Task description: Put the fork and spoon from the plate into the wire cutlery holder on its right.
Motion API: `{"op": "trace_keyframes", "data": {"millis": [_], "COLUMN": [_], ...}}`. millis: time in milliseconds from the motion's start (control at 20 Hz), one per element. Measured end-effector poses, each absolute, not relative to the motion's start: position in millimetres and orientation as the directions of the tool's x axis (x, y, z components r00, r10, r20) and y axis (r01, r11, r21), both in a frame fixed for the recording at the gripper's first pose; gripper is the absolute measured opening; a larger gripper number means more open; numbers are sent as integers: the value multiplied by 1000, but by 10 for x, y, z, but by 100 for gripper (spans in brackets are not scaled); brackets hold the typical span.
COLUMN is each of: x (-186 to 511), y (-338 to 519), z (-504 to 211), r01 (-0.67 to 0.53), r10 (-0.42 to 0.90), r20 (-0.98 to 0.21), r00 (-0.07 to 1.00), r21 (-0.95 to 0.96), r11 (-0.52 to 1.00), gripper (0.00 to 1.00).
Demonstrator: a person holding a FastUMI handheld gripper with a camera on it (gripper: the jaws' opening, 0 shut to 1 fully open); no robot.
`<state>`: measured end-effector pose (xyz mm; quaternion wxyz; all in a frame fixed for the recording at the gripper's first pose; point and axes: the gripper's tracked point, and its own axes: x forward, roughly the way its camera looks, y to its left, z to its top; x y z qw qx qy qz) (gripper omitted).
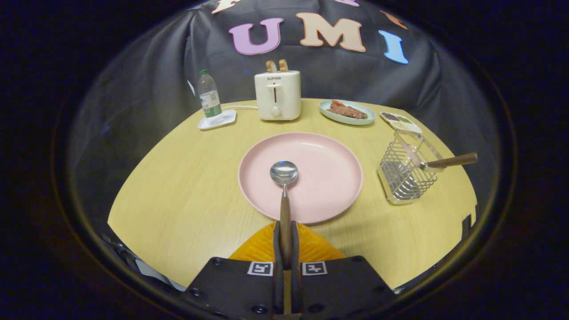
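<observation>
Your gripper: fingers closed tight on spoon wooden handle, bowl over pink plate at tabletop centre. Fork already in wire cutlery holder near right edge, handle leaning out.

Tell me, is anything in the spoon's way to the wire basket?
Nothing visible is. The gripper is shut on the spoon over the pink plate. Only bare table lies before the wire holder, where the fork already leans.
</observation>
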<state>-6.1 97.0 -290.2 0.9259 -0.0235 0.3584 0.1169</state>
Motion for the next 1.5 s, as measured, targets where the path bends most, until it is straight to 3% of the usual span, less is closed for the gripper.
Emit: {"op": "trace_keyframes", "data": {"millis": [500, 900, 1500], "x": [13, 77, 300], "y": [461, -552, -1070], "z": [-2194, -1767, -1837], "r01": [-249, -187, -163], "r10": [257, 186, 104], "r20": [-667, -732, -883], "r00": [699, 656, 457], "r21": [110, 81, 31], "r11": [962, 979, 986], "gripper": [9, 9, 9]}}
